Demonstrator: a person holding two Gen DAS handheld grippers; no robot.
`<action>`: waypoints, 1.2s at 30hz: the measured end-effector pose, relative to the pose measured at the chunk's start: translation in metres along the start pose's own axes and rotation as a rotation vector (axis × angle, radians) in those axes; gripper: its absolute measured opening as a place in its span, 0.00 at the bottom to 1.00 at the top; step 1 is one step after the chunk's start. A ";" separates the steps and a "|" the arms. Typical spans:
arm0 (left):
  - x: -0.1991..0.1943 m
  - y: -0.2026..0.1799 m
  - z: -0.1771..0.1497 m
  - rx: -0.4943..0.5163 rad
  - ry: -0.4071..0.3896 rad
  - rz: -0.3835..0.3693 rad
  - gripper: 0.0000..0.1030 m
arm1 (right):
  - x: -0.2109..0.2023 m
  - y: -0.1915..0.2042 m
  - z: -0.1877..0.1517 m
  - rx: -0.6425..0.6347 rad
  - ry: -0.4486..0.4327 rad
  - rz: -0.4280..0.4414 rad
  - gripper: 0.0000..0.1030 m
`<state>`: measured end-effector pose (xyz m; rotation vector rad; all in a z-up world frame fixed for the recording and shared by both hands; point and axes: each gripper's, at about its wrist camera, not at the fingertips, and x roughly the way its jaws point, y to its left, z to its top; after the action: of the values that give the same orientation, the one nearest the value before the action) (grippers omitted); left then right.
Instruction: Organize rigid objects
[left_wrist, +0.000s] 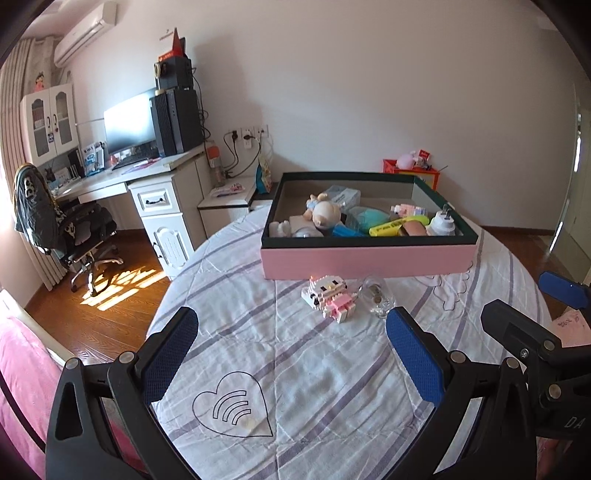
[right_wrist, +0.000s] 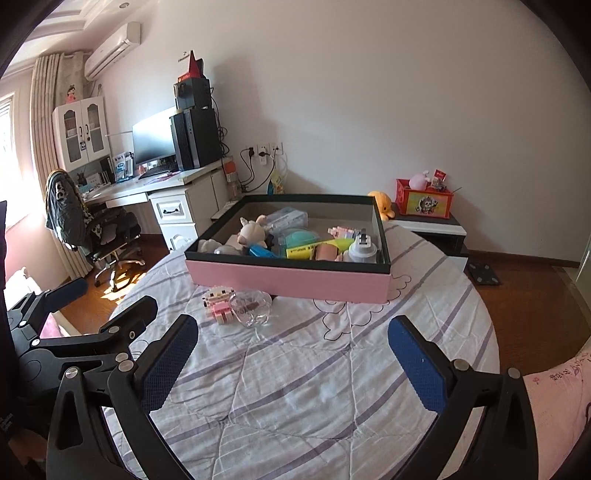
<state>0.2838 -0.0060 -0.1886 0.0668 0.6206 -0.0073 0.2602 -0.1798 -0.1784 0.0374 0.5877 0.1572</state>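
Left gripper (left_wrist: 291, 347) and right gripper (right_wrist: 293, 349) both gape wide, empty, facing the pink box (left_wrist: 365, 258).

Left wrist view: fisheye, set low over the striped bedspread (left_wrist: 295, 369), looking forward between its own two blue-padded fingers (left_wrist: 173, 354); pink box (left_wrist: 365, 258) at mid-distance, centre right of frame; right gripper (left_wrist: 554, 306) at the right edge. Right wrist view: same height and heading, offset sideways; pink box (right_wrist: 291, 275) at frame centre, left gripper (right_wrist: 88, 306) at the left edge. Shared: bedspread, box, block figure (left_wrist: 328, 297) (right_wrist: 219, 302), computer desk (left_wrist: 147, 171) (right_wrist: 162, 184) in the upper left.
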 end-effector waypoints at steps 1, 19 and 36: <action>0.010 -0.001 -0.001 0.003 0.023 -0.006 1.00 | 0.008 -0.002 -0.002 0.003 0.016 -0.001 1.00; 0.139 -0.027 0.015 0.143 0.279 0.022 1.00 | 0.112 -0.023 -0.008 0.012 0.244 0.010 1.00; 0.108 0.035 -0.004 -0.003 0.222 -0.071 0.59 | 0.148 0.022 0.000 -0.079 0.331 0.031 1.00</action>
<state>0.3704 0.0306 -0.2525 0.0433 0.8448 -0.0680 0.3784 -0.1345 -0.2579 -0.0570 0.9111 0.2189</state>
